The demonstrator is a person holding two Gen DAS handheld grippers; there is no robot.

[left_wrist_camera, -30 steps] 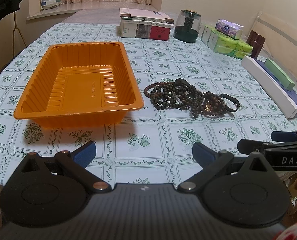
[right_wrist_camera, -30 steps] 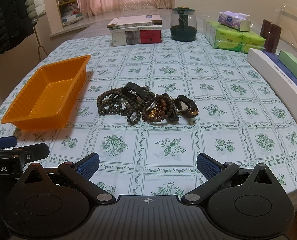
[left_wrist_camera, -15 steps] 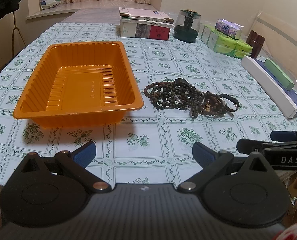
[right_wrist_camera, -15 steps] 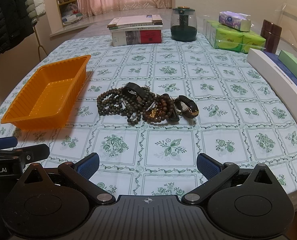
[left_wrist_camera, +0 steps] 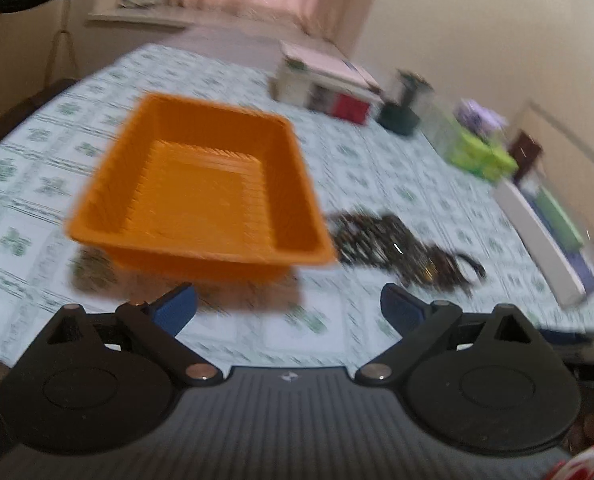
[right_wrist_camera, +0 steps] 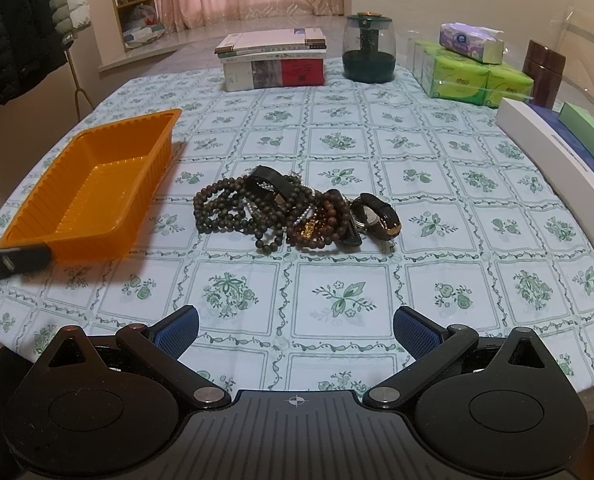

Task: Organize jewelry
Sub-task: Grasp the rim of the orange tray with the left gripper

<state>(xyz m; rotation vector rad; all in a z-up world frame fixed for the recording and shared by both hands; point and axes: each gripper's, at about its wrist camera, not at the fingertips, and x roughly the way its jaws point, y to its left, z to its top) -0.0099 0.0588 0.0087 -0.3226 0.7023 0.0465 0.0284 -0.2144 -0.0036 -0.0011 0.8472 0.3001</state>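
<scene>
light: warm, dim indoor | left wrist: heavy motion blur | right wrist: sharp | edges: fisheye bending, 12 o'clock

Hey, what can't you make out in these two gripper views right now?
- Left wrist view: motion blur smears the jewelry pile; single pieces are unreadable.
- Right wrist view: how many bracelets lie in the jewelry pile; they overlap.
- Right wrist view: the orange tray floor near its front wall is hidden.
- Book stack: spine text too small.

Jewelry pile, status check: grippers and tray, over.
Left gripper and right gripper: jaws open, empty. Jewelry pile on tablecloth beside orange tray, tray empty. Path unobstructed.
</scene>
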